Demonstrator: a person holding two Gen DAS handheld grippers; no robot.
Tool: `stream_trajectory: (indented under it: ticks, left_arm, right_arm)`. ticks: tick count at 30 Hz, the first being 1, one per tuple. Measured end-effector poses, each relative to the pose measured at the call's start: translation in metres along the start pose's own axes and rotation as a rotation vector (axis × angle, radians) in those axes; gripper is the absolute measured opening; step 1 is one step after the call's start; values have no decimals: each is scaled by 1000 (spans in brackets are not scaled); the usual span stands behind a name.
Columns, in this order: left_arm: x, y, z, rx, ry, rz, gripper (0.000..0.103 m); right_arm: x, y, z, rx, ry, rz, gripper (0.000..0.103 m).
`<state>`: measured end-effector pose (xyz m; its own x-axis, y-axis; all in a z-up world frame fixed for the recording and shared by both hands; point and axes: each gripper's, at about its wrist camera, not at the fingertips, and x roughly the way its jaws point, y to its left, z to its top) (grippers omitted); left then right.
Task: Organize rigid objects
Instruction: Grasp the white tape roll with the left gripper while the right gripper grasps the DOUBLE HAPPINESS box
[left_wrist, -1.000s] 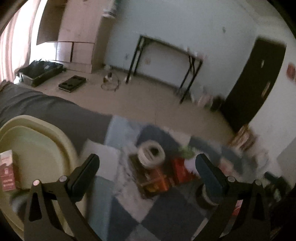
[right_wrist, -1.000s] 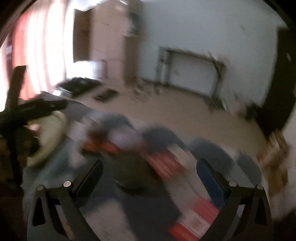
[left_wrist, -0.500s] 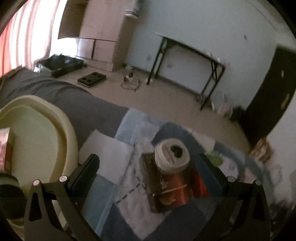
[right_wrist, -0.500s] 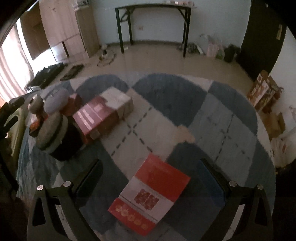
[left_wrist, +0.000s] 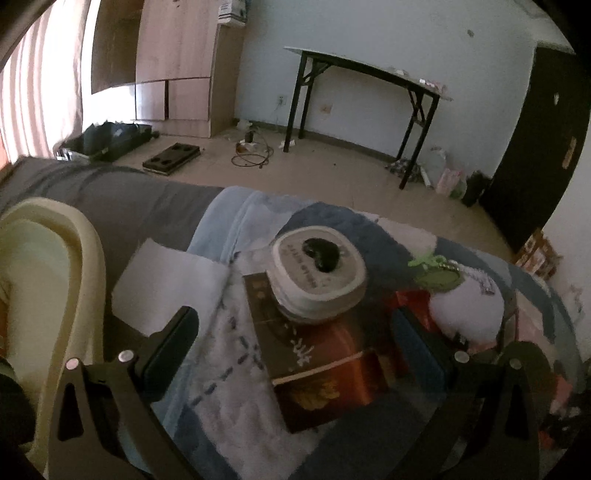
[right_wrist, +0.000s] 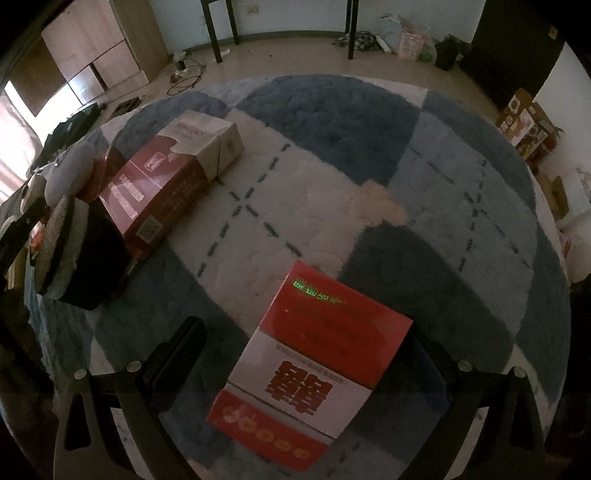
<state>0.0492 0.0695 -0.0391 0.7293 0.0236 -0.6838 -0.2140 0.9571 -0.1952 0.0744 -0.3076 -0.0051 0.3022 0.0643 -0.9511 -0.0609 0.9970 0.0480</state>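
Observation:
In the left wrist view my left gripper (left_wrist: 295, 332) is open over a dark brown and red box (left_wrist: 317, 358) lying on the checked blanket (left_wrist: 221, 369). A round white tin (left_wrist: 319, 269) stands on the box's far end. A white plush toy (left_wrist: 465, 306) lies to its right. In the right wrist view my right gripper (right_wrist: 306, 350) is open, its fingers on either side of a flat red and white box (right_wrist: 314, 373). Farther left lies a long dark red and white box (right_wrist: 173, 173) beside a round tin (right_wrist: 62, 247) on a dark box.
A cream plastic basin (left_wrist: 48, 295) sits at the left on grey bedding. A white sheet of paper (left_wrist: 166, 284) lies between basin and box. Beyond the bed are bare floor, a black folding table (left_wrist: 369, 96), a wooden cabinet (left_wrist: 177, 66) and a dark door (left_wrist: 535, 147).
Both grippers have dropped closer to the bed. The left one now frames the dark box and tin more closely; the right one has closed in on the red and white box.

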Motion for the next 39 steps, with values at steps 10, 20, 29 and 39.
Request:
stream_trajectory:
  ticks: [10, 20, 29, 39]
  left_arm:
    - [6, -2, -1, 52, 39, -46, 69]
    - [-5, 4, 7, 78, 34, -78, 61]
    - [1, 4, 7, 102, 69, -78, 62]
    - [-23, -8, 8, 67, -174, -52, 98]
  right_arm:
    - [-3, 10, -2, -31, -60, -14, 82]
    - [-18, 5, -3, -25, -179, 91, 58]
    - [-5, 10, -1, -48, -178, 91, 58]
    - [-9, 14, 1, -50, -171, 38, 58]
